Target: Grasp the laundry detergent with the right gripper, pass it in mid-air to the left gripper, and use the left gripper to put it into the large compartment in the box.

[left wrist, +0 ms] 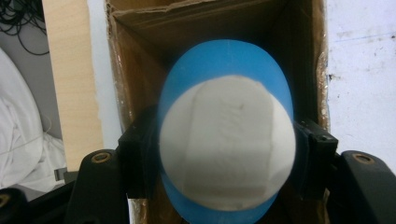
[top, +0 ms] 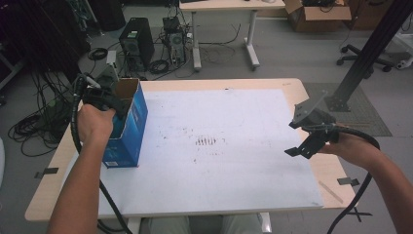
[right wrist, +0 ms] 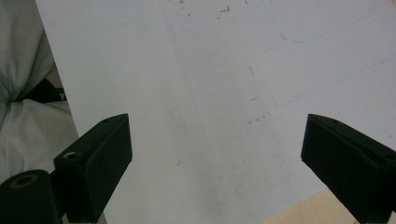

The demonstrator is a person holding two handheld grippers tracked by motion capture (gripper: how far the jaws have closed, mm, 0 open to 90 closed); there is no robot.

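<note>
Over open box, blue bottle, cap-up

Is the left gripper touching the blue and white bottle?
Touching: in the left gripper view, the left gripper presses both jaws on the blue and white bottle.

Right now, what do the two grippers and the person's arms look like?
Both grippers are black with blocky black jaws. The left gripper trails a thick black cable. The right gripper carries a grey three-cornered plate on top and also trails a black cable. Forearms are bare, no sleeves showing.
</note>
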